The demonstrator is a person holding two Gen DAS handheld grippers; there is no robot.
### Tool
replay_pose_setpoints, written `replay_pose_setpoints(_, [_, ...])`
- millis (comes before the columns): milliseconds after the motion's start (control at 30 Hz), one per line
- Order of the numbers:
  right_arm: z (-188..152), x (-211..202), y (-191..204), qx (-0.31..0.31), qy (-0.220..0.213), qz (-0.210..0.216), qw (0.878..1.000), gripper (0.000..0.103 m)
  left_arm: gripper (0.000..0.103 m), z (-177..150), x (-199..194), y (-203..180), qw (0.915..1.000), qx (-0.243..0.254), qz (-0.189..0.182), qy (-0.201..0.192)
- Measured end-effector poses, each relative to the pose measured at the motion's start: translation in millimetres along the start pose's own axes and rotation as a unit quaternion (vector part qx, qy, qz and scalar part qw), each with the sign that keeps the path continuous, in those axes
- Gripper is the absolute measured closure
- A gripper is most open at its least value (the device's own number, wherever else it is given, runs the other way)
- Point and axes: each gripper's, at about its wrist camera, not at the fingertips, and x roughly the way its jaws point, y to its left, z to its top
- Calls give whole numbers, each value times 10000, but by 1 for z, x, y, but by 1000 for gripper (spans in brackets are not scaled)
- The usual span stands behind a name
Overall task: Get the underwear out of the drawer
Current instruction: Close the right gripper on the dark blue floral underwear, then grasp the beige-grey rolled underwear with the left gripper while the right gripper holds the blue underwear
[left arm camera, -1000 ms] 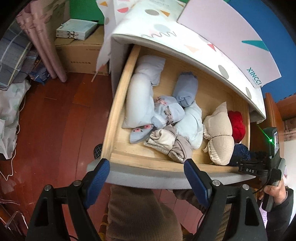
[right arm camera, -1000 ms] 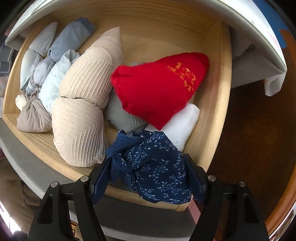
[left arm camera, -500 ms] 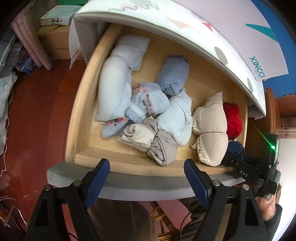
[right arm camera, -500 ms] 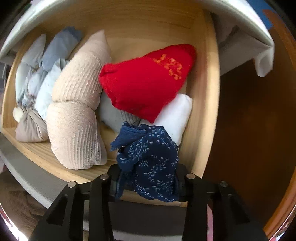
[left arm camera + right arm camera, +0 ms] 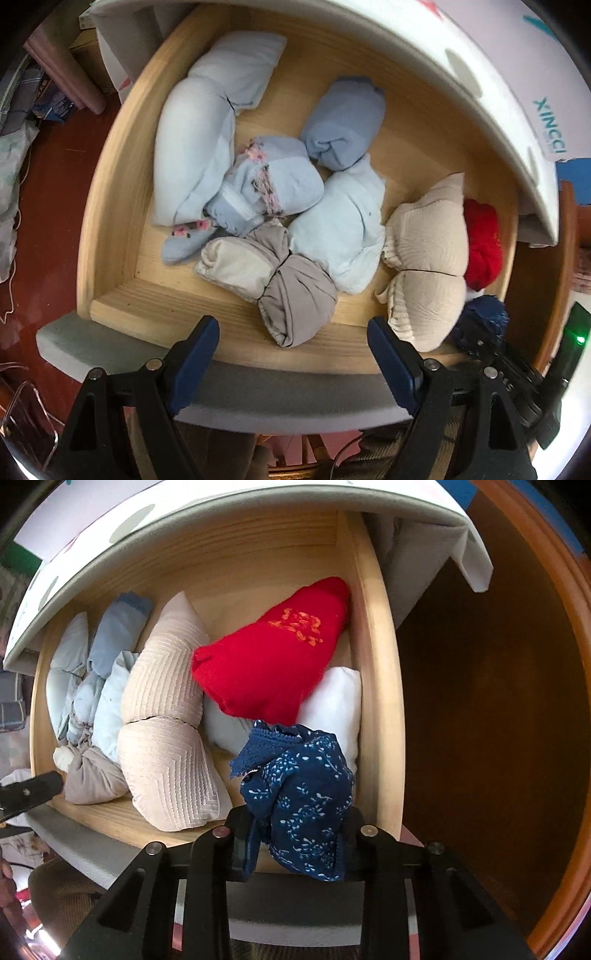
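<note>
Grip confirmed on the right side: the right gripper (image 5: pixel 295 843) is clamped on a bunched navy-blue floral-print cotton underwear piece (image 5: pixel 299 794), its jaws drawn close together with the fabric pinched between them. The garment hangs in a loose clump at the near right corner of the pale wooden drawer (image 5: pixel 373 686), above the front rail; whether its lower folds touch the drawer floor cannot be told. It is held by its bulk, presumably so that the whole piece comes up in one lift.

The left gripper (image 5: pixel 291 350) hovers with jaws spread wide over the grey front edge of the drawer, holding nothing (judged to be standing by, clear of the right side's work). Just beyond it lies a knotted beige-and-taupe fabric bundle (image 5: pixel 269 273).

Further in, beside the held garment, a cream ribbed padded item folded in two (image 5: pixel 162 738) stands against a white soft cushion-like bundle (image 5: pixel 332 698). A red knitted pouch with orange lettering (image 5: pixel 273 661) leans on the white bundle. Pale blue rolled garments (image 5: pixel 199 147) fill the left half, packed against one another. At the back, a white cabinet top with grey dots (image 5: pixel 461 74) overhangs the drawer.

Next step, in my judgement: raise the navy piece straight up, avoiding snagging the red pouch.
</note>
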Motion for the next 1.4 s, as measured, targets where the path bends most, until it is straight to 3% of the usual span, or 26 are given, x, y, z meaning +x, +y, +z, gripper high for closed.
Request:
replay_pose_setpoints(133, [20,-2,-7,-16,-24,14,10000,75,19,1,13,-7,9999,-12,168,-19])
replay_pose_setpoints(400, [14,15,-6,68,-25,108,9999,74,19,1,40,-26,9974,31,699,-159])
replay_pose_setpoints(533, [15,15,-5,25,-19,79,10000,74,40,1,56,-38,9943,311,1012,-116])
replay_pose_setpoints(867, [14,19,-2,76,-9,95,9999,73,61,5,49,-23,9958,516,758,-35])
replay_pose_setpoints(1400, [15,22,7,-2,8,-56,10000,73,68,0,11,-24,9934,932,628,-223])
